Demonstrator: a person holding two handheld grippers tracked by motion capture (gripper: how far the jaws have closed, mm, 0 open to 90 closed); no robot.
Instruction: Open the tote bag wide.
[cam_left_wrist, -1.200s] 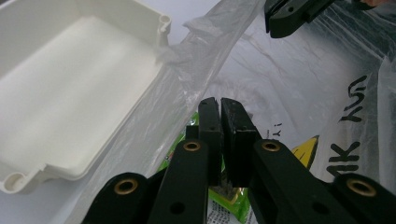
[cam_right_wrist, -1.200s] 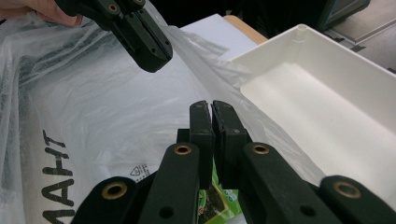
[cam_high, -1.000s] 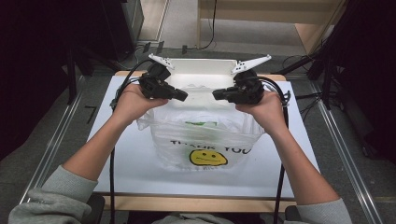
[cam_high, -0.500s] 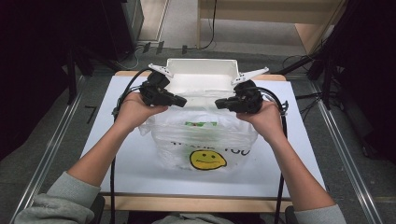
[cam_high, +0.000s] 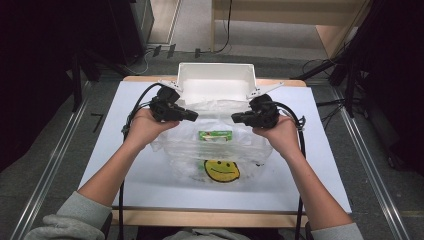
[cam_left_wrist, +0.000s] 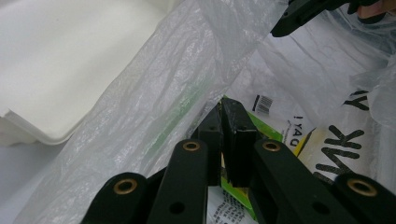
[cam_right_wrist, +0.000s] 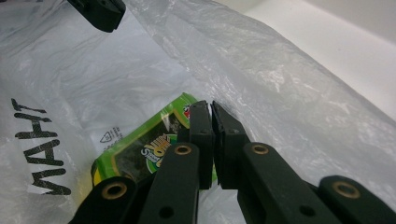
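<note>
Both sets of fingers pinched together on rim film of clear crinkly plastic bag with yellow smiley print (cam_high: 220, 150): left gripper (cam_high: 192, 115), right gripper (cam_high: 235, 118). Green flat snack packet (cam_high: 215, 134) lies inside bag, below and between fingers. Risk: thin film slips or tears at pinch; bag mouth collapses; bag snags white rectangular plastic bin (cam_high: 216, 82) just beyond fingers.

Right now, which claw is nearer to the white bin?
Left. The left claw sits just before the white bin, at its left front corner; the right claw is slightly farther toward the person.
</note>
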